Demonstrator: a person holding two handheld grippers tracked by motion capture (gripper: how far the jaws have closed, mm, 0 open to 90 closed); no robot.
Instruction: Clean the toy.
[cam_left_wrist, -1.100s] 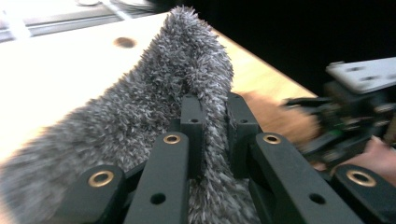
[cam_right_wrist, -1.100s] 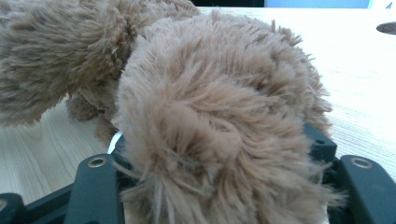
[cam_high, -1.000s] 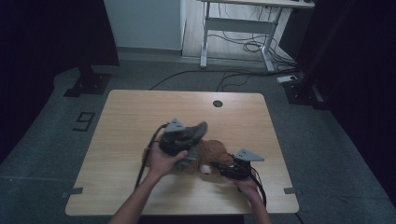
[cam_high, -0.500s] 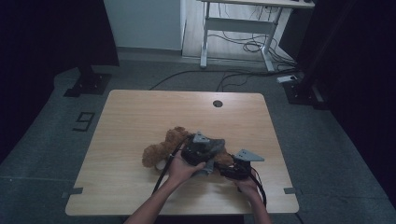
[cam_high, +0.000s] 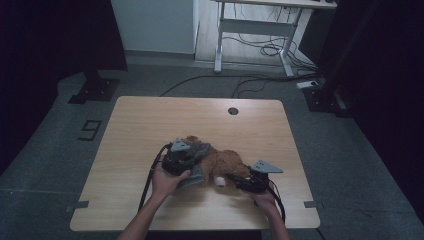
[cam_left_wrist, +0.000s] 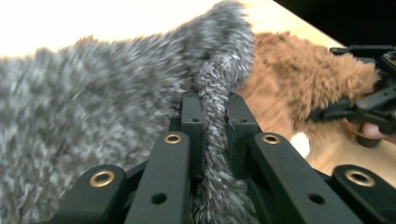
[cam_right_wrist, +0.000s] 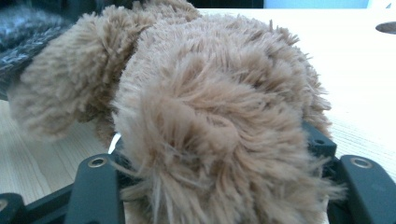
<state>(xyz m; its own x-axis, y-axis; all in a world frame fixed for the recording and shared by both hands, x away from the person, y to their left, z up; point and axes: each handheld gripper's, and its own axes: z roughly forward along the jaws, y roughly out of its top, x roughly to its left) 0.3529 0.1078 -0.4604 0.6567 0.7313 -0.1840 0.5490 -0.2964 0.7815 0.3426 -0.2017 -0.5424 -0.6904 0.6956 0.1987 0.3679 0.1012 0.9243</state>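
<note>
A brown plush toy (cam_high: 226, 161) lies on the wooden table (cam_high: 150, 120) near its front edge, and a grey fuzzy cloth (cam_high: 196, 172) lies over the toy's left end. My left gripper (cam_high: 189, 159) is shut on a fold of that grey cloth (cam_left_wrist: 93, 93), and the fold is pinched between its jaws (cam_left_wrist: 215, 109). My right gripper (cam_high: 239, 179) is shut on the toy's right end, and brown fur (cam_right_wrist: 210, 116) bulges over its jaws. A small white patch (cam_high: 218, 180) shows on the toy's underside. From the left gripper view, the right gripper (cam_left_wrist: 355, 109) grips the brown plush (cam_left_wrist: 289, 74).
A round cable hole (cam_high: 233, 110) sits near the table's far edge. Bare wood stretches across the far half and the left side. Behind the table are a white desk frame (cam_high: 255, 30) and floor cables (cam_high: 260, 80). Black stand bases (cam_high: 95, 90) rest on the floor at both sides.
My left gripper swung right across the toy half a second ago and has come back left with the grey cloth. The brown toy has shifted under it. The right gripper stayed put.
</note>
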